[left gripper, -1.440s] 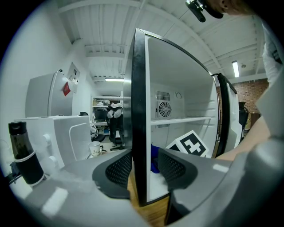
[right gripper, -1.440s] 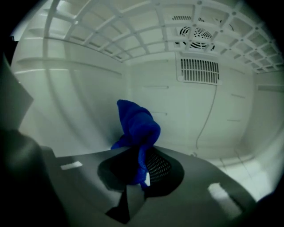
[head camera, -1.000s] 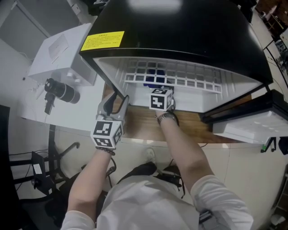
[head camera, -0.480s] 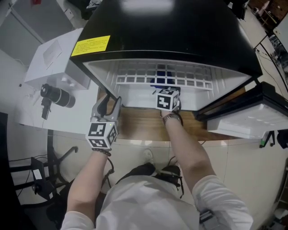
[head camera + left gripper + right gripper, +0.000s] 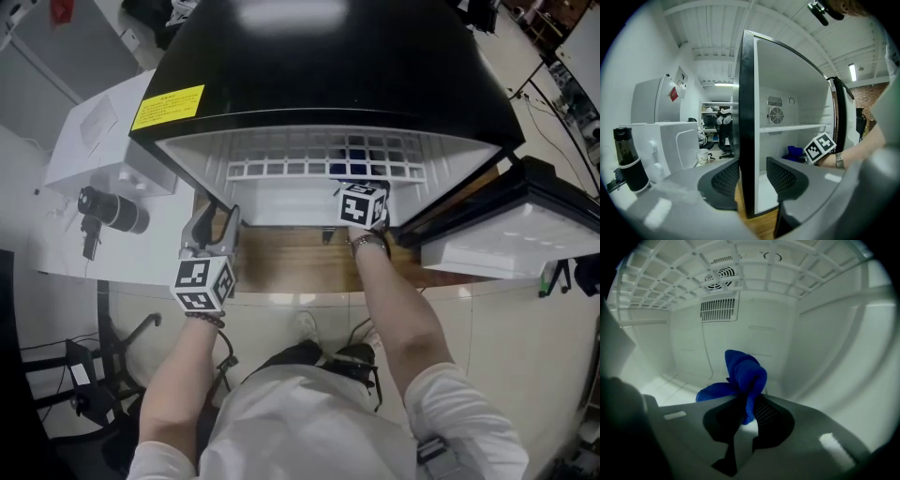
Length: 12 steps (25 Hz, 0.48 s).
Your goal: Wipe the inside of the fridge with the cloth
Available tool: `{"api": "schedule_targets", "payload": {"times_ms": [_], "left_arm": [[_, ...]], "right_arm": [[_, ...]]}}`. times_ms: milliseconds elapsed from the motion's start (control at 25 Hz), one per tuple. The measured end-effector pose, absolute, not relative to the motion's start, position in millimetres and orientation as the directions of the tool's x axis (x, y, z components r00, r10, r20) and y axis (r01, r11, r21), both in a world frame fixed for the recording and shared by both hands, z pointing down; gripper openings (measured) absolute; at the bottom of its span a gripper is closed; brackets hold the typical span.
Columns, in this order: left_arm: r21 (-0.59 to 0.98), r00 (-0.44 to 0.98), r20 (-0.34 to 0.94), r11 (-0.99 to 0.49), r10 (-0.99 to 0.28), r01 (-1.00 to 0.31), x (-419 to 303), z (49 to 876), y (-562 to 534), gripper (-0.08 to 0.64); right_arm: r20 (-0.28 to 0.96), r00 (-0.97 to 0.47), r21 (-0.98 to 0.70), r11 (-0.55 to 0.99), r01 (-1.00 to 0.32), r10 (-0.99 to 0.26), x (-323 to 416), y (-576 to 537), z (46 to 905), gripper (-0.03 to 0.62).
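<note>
WIPE UNDER WAY, LOWER COMPARTMENT: I have the right gripper (image 5: 747, 411) inside the open fridge (image 5: 328, 56), below the wire shelf (image 5: 281, 169). Its jaws are clamped together on the blue cloth (image 5: 743, 373). The cloth bunches up and fwd from the pads, with one corner trailing off to the left. It sits in front of the white back wall (image 5: 754, 333), toward the right-hand side wall (image 5: 843, 357). From the head view it shows only as a blue patch through the shelf grid.

The left gripper (image 5: 747, 180) sits outside at the fridge's left front corner. Its jaws stand wide apart and hold nothing, and the black front edge of the left side wall (image 5: 746, 117) runs up between them.

Step in hand, by my read: the wiping pass itself, approx midway, working the rear right of the compartment. The right gripper view is dim and wide-angle, so I can't say whether the cloth is pressed on the wall or just short of it.

Next move calls for pushing the bunched cloth flat onto a surface and dragging it in steady strokes across the back wall, then the compartment floor (image 5: 670, 385). The grip must stay firm so the cloth doesn't slip out. I must also keep the marker cube (image 5: 364, 204) clear of the shelf's front rail.
</note>
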<state>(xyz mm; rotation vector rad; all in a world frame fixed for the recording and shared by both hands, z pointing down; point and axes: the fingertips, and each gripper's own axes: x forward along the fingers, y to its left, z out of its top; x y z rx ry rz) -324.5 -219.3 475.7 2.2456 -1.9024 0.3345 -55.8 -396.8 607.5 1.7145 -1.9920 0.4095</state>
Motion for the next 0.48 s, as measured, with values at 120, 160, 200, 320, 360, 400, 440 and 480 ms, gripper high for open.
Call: {"api": "schedule_targets", "payload": {"times_ms": [120,160,200,320,360,400,440,480], "left_arm": [[-0.008,0.155,0.287,-0.164,-0.945,-0.986,-324,476,-220,0.173],[-0.009,0.155,0.289,-0.164,-0.945,-0.986,-324,476,-220,0.174],[-0.010,0.155,0.291,-0.165,-0.944,-0.986,-324,476,-220,0.174],[-0.009,0.153,0.293,-0.163,-0.944,-0.987,-324,476,-220,0.173],[-0.009,0.153,0.292,-0.162,-0.944,-0.987,-324,477,-220,0.173],[-0.009,0.152,0.291,-0.161,-0.945,-0.987,-324,476,-220,0.173],[-0.009,0.151,0.289,-0.160,-0.945,-0.987,-325,476,-220,0.173],[-0.008,0.150,0.288,-0.159,-0.946,-0.987,-325,476,-220,0.173]], "right_arm": [[0.535,-0.074,0.096,0.148,-0.984,-0.841,-44,-398,607,0.040],[0.535,-0.075,0.088,0.143,-0.986,-0.842,-43,-398,607,0.040],[0.534,-0.075,0.079,0.138,-0.987,-0.842,-41,-398,607,0.040],[0.532,-0.061,0.076,0.119,-0.990,-0.844,-32,-397,607,0.040],[0.531,-0.054,0.078,0.112,-0.991,-0.846,-29,-397,606,0.040],[0.530,-0.049,0.078,0.107,-0.991,-0.846,-27,-397,605,0.040],[0.529,-0.047,0.078,0.104,-0.991,-0.847,-26,-397,605,0.038],[0.527,-0.047,0.078,0.103,-0.992,-0.848,-26,-396,605,0.038]]}}
